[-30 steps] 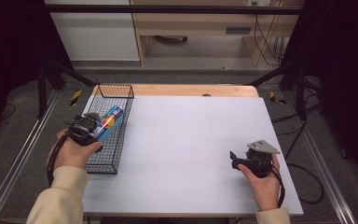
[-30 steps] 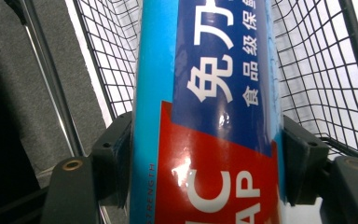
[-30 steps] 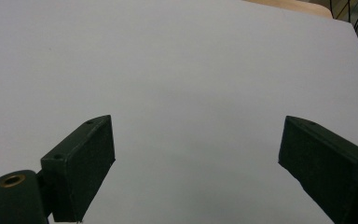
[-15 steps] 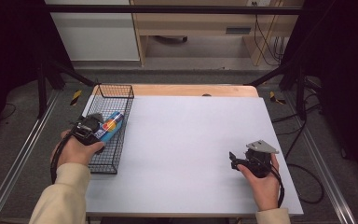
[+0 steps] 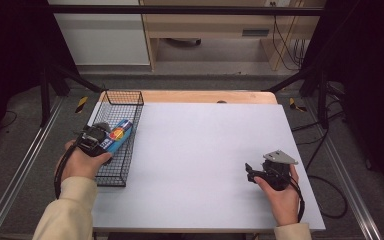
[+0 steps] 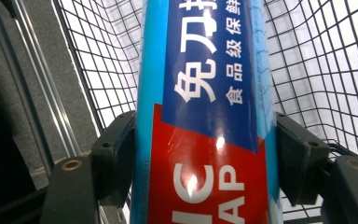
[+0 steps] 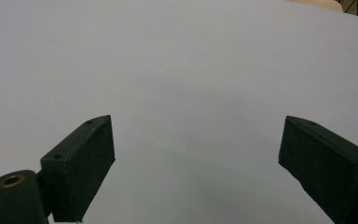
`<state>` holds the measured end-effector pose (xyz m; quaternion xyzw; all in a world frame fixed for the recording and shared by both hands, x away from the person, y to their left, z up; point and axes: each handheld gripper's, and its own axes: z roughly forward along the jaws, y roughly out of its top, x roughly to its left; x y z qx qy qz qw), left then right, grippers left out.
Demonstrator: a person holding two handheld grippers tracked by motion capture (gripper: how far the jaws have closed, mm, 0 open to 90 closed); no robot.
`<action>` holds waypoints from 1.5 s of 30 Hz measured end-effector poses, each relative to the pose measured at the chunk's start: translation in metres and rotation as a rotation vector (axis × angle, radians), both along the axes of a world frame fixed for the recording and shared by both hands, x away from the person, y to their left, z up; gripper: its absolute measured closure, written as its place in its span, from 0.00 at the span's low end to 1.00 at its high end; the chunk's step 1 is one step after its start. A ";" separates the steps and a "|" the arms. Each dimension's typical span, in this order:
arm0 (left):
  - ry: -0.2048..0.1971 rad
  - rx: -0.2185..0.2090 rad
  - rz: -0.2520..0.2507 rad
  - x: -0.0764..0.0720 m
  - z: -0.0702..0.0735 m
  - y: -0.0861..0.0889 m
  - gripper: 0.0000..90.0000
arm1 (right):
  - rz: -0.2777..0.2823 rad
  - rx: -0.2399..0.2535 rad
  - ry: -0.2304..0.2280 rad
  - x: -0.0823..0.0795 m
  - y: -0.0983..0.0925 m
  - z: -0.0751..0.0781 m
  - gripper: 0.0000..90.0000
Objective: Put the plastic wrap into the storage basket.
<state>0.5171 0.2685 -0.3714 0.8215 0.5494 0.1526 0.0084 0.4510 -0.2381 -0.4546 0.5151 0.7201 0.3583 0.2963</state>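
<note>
A long blue box [image 5: 117, 135] with a red patch and white lettering is tilted over the black wire basket [image 5: 123, 93] at the table's left edge. My left gripper [image 5: 96, 140] is shut on its near end. In the left gripper view both pads press the sides of the box [image 6: 209, 93], with basket mesh [image 6: 317, 60] behind it. I cannot tell whether the box touches the basket. My right gripper [image 5: 250, 172] rests low at the table's near right, open. In the right gripper view its jaws [image 7: 196, 163] stand wide apart over bare white tabletop.
The white table top [image 5: 205, 135] stretches between the two hands. A wooden strip [image 5: 205, 96] runs along its far edge. Metal rails [image 5: 20, 170] flank the table. Cables [image 5: 325, 200] trail on the floor to the right.
My left gripper has drifted slightly toward the near side, carrying the blue box over the basket. The right gripper has stayed put.
</note>
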 end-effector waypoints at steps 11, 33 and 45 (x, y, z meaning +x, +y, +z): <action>-0.263 -0.011 -0.084 -0.016 0.034 -0.013 0.20 | -0.014 0.011 0.006 0.001 -0.008 0.000 0.11; -0.480 -0.359 -0.329 -0.036 0.062 -0.045 0.08 | -0.072 -0.029 -0.034 -0.006 -0.016 0.003 0.05; -0.543 -0.468 -0.388 -0.041 0.068 -0.054 0.06 | -0.101 -0.027 -0.040 -0.014 -0.023 0.002 0.05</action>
